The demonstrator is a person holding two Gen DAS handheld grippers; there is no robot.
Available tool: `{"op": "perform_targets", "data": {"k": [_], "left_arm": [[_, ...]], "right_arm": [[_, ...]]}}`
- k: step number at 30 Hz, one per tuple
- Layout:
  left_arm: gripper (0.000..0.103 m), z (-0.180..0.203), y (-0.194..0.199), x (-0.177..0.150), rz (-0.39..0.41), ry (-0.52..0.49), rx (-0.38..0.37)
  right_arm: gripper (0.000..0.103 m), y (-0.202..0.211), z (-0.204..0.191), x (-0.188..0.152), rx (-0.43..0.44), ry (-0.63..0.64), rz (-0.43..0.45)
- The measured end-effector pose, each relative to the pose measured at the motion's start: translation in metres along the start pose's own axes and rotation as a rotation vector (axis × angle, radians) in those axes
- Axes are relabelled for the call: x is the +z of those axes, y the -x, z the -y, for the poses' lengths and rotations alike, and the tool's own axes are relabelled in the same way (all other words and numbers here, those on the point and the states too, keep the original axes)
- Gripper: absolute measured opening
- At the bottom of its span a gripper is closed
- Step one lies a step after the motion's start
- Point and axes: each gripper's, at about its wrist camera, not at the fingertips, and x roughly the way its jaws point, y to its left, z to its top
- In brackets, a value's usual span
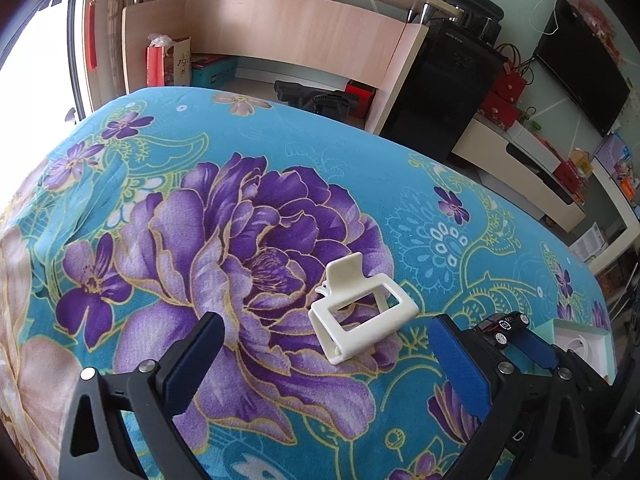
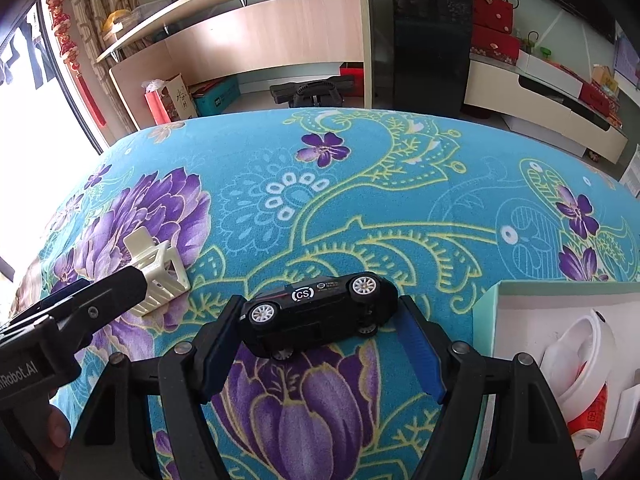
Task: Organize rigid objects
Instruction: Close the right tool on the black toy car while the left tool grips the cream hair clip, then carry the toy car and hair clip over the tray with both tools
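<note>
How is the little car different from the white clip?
The car is black with wheels; the clip is white and hollow. The car sits tipped between the right hand-held gripper's fingers; the clip lies free on the blanket, between the left hand-held gripper's open fingers. Both are small, hard things.

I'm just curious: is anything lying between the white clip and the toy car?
Nothing loose: the right wrist view shows only bare flowered cloth between the clip and the car.

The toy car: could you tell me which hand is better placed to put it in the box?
Right: its jaws are clamped on the toy car, with the box just beside; the left gripper faces the white clip.
</note>
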Motion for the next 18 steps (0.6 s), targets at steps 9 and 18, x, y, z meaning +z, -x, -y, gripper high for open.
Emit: {"op": "perform_targets", "data": {"k": [9,18], "left_arm": [[0.090,0.0087,-0.0103,-0.0016,-0.003,-0.017,-0.006],[0.064,0.0113,-0.0067,-0.0017,0.002,-0.027,-0.013]], "right_arm": [[0.076,0.0009,0.0002,-0.0009,0.005,0.001,0.004],[0.076,0.0025,-0.0002,-0.0018,0.007,-0.001,0.001]]}}
